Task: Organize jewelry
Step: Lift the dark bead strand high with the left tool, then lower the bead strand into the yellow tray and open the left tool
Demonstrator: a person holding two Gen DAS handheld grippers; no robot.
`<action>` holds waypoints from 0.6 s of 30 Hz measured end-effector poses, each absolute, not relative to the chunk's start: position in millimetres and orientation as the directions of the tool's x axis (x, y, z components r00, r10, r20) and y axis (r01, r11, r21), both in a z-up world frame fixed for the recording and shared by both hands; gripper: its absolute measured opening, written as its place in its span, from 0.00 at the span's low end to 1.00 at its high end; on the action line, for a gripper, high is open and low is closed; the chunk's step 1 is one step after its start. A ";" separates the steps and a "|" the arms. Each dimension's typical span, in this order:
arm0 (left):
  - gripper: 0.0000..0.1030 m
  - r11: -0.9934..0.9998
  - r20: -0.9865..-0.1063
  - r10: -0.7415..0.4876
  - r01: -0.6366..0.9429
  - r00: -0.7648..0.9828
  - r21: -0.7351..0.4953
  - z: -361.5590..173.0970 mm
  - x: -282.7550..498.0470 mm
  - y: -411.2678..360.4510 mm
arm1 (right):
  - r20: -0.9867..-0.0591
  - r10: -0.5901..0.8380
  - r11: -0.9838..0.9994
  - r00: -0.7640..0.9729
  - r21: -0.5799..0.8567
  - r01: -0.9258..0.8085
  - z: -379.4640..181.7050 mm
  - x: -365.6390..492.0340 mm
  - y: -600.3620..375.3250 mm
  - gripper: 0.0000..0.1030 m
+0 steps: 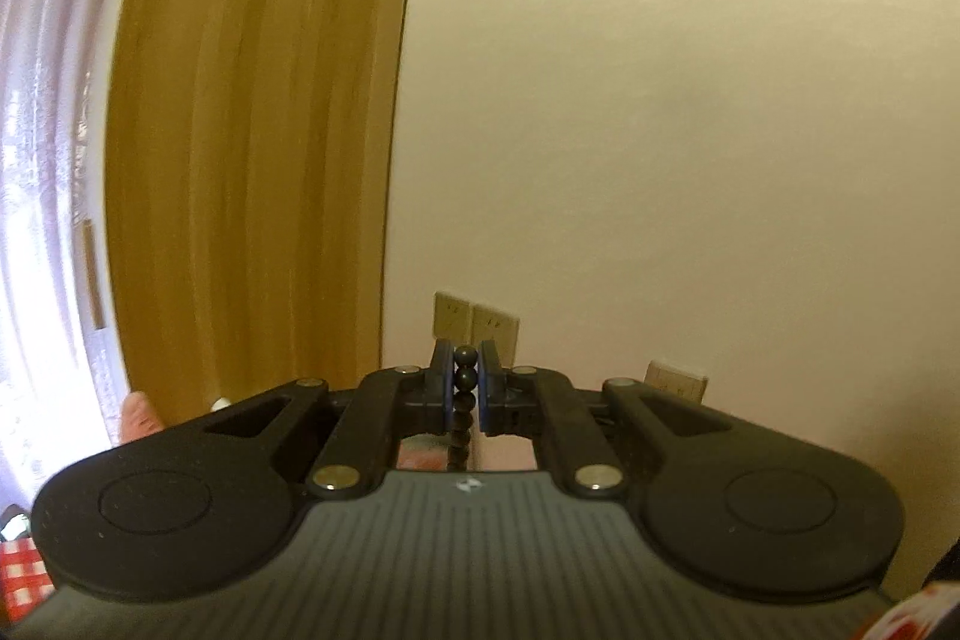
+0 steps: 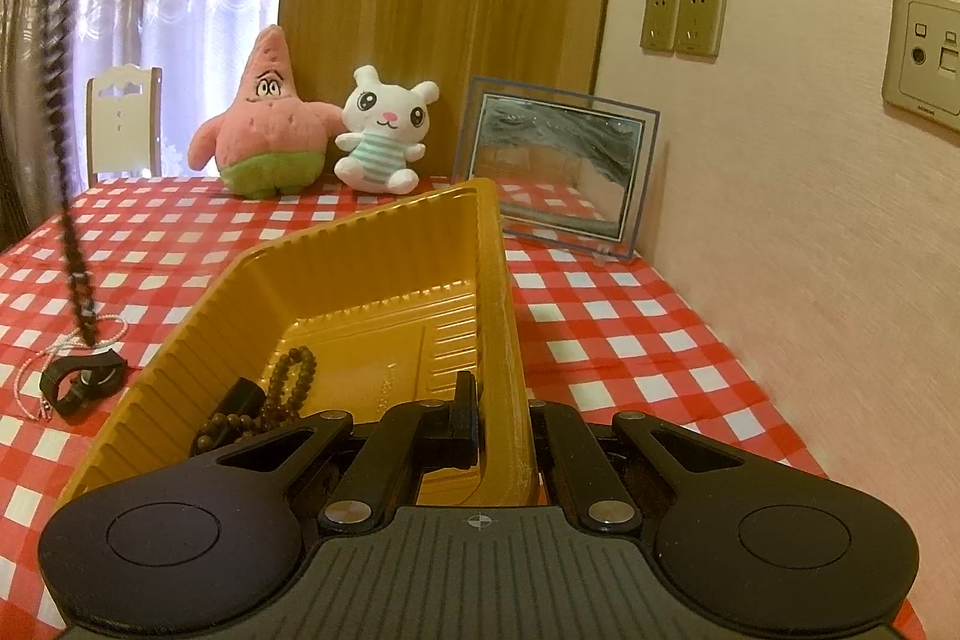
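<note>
- Our left gripper (image 1: 466, 383) is lifted up high and points at the wall (image 1: 690, 130). Its two blue pads (image 1: 445, 382) are squeezed on a dark bead string (image 1: 465, 379).
- The beads run down between the pads and hang below them.
- In the right wrist view, the same dark bead string (image 2: 63, 112) hangs down at the left side, over the table. It looks blurry. Its bottom end is above the things near the left edge of the table.
- Our right gripper (image 2: 498, 424) holds the yellow tray (image 2: 360, 250) by its right wall. One finger (image 2: 463, 415) is inside the tray. The other finger is outside and hidden by the wall.
- The tray is tipped up on the red and white checked tablecloth (image 2: 600, 328).
- Inside the tray, near us, lie a brown bead bracelet (image 2: 288, 388) and a black thing (image 2: 240, 394) we cannot make out.
- Near the left edge of the table lies a black ring-shaped band (image 2: 81, 379). A thin pink and white necklace (image 2: 36, 376) lies just beside it.
- At the back edge of the table sit a pink star toy (image 2: 264, 118), a white bunny toy (image 2: 384, 130) and a picture frame (image 2: 558, 160).
</note>
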State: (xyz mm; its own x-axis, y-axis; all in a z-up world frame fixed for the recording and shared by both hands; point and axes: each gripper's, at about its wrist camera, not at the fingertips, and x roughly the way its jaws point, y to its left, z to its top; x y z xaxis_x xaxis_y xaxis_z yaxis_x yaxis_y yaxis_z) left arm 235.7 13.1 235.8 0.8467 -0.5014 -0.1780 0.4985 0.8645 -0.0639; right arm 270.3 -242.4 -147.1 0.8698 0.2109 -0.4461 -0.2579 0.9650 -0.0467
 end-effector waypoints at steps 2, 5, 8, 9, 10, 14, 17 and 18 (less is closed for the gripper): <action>0.06 0.852 -0.169 -0.523 0.516 0.836 -0.084 234.8 240.3 10.5 | -0.446 0.211 0.965 0.870 -0.044 -0.257 -146.9 270.8 -242.1 0.03; 0.06 0.836 -0.192 -0.548 0.536 0.814 -0.117 219.6 249.7 4.7 | -0.446 0.211 0.966 0.870 -0.040 -0.254 -146.9 271.2 -241.8 0.03; 0.06 0.820 -0.259 -0.572 0.545 0.778 -0.175 189.1 265.6 -4.8 | -0.446 0.211 0.966 0.870 -0.038 -0.254 -146.8 271.8 -241.5 0.03; 0.06 0.820 -0.292 -0.572 0.540 0.766 -0.190 175.2 271.7 -9.4 | -0.446 0.211 0.966 0.870 -0.038 -0.254 -146.9 271.3 -242.2 0.03; 0.06 0.817 -0.320 -0.576 0.540 0.752 -0.201 162.4 276.4 -13.7 | -0.445 0.211 0.966 0.870 -0.038 -0.254 -146.9 271.3 -242.2 0.03; 0.06 0.816 -0.441 -0.577 0.512 0.687 -0.268 100.1 296.5 -29.8 | -0.445 0.212 0.966 0.870 -0.039 -0.255 -147.1 271.2 -242.9 0.03; 0.06 0.821 -0.512 -0.569 0.483 0.643 -0.305 58.5 304.7 -35.4 | -0.447 0.211 0.966 0.869 -0.039 -0.255 -147.3 271.3 -242.6 0.03; 0.06 0.826 -0.534 -0.561 0.467 0.632 -0.316 43.9 308.2 -37.7 | -0.448 0.211 0.966 0.869 -0.039 -0.255 -147.9 271.2 -243.0 0.03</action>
State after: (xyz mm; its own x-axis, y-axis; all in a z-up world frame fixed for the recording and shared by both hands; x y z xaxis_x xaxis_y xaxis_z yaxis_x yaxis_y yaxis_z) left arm 308.2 -37.7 43.9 0.6317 -0.5615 -0.5344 0.4670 0.8260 -0.3158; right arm 271.2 -243.0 -147.9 0.8687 0.2113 -0.4481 -0.2550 0.9661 -0.0388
